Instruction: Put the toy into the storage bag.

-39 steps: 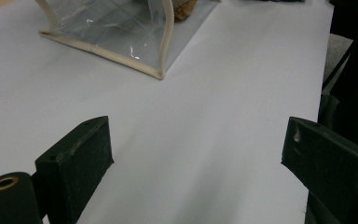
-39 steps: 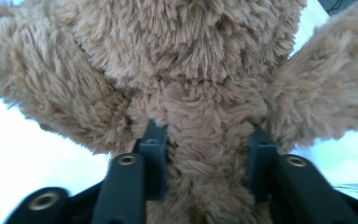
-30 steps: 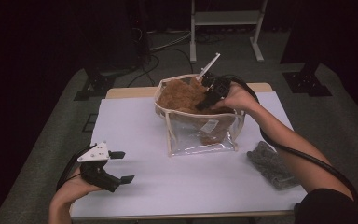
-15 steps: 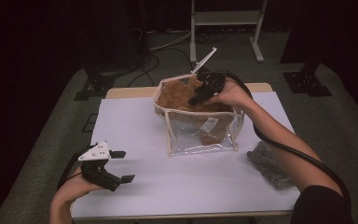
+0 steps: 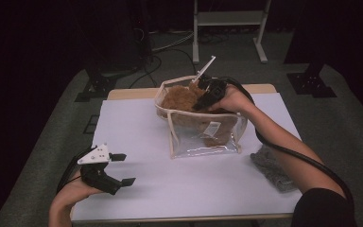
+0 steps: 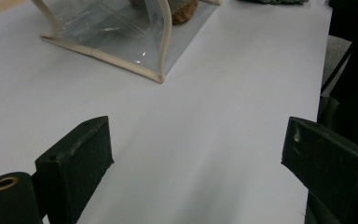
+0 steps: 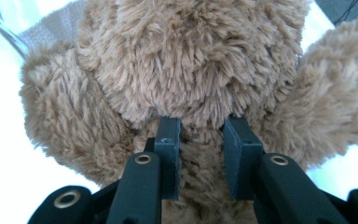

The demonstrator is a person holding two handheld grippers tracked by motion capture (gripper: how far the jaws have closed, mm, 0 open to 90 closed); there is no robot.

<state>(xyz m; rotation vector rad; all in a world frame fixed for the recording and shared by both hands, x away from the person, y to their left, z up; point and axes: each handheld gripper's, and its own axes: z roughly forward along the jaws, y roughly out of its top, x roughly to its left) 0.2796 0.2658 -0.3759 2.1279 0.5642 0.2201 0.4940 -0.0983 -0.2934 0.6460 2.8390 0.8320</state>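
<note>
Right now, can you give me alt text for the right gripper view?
The right claw is pinched on the brown plush bear, its two black jaws close together with fur squeezed between them. The bear's fuzzy body and one limb spread across the frame against a bright pale background.

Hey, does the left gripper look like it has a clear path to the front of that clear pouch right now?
Probably yes. The left gripper hovers open over bare white table, and nothing lies between it and the clear pouch. The right gripper is pinching the teddy bear at the pouch's top, away from that path.

No legible text; white tag (image 5: 212,128) on pouch (image 5: 203,142) unreadable
</note>
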